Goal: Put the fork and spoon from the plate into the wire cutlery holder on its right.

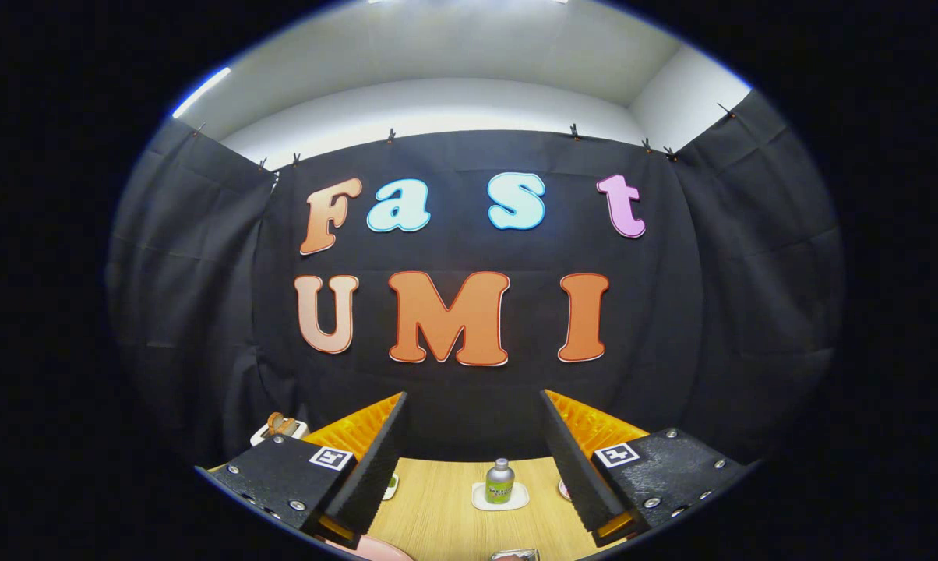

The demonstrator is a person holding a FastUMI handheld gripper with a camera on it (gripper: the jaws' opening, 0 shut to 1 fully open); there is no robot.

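A light wooden table [438, 514] carries a small green-labelled bottle [500, 481] standing upright on a white coaster [500, 499]. At its near edge lies a pink plate [372, 549]. The gripper's [473, 467] fingers hang wide apart above the wood.

a small silver bottle [500, 478] with a green label stands upright on a white coaster [500, 497] on the wooden table [438, 514].

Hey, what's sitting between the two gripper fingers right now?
Nothing is held. The gripper is open; in the gripper view, bare wooden table shows between its fingers, with a small bottle on a white coaster standing beyond them.
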